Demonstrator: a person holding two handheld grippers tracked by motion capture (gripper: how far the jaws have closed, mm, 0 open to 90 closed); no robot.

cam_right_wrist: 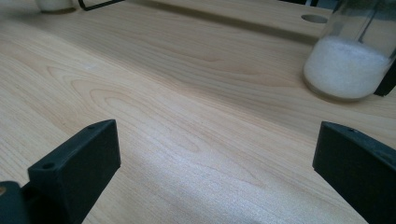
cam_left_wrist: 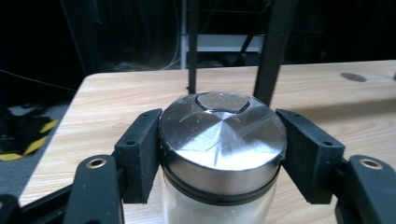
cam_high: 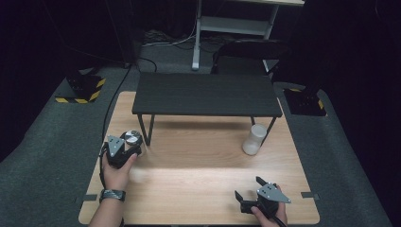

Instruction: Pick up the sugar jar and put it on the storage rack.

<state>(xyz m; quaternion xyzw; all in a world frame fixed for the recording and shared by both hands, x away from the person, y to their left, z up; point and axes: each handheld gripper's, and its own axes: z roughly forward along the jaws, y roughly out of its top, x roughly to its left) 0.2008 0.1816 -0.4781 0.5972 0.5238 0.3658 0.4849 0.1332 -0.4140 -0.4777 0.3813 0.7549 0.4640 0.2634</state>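
A glass jar (cam_left_wrist: 223, 135) with a brushed metal lid and white powder inside stands on the wooden table (cam_high: 198, 189) at the left, beside the front left leg of a low black shelf (cam_high: 205, 94). My left gripper (cam_high: 131, 142) is shut on it, both pads (cam_left_wrist: 140, 149) pressing its sides just under the lid. A second jar (cam_high: 255, 139) of white powder stands at the right, by the shelf's front right leg. My right gripper (cam_high: 249, 187) rests near the table's front right corner, open, with bare wood between its jaws; the second jar (cam_right_wrist: 350, 60) is ahead and to the right.
The black shelf spans the back half of the table on thin metal legs (cam_left_wrist: 273, 51). A chair (cam_high: 246, 54) and a white desk frame (cam_high: 227, 28) stand on the floor behind. Grey carpet surrounds the table, with yellow-black marked bases (cam_high: 82, 90) at both sides.
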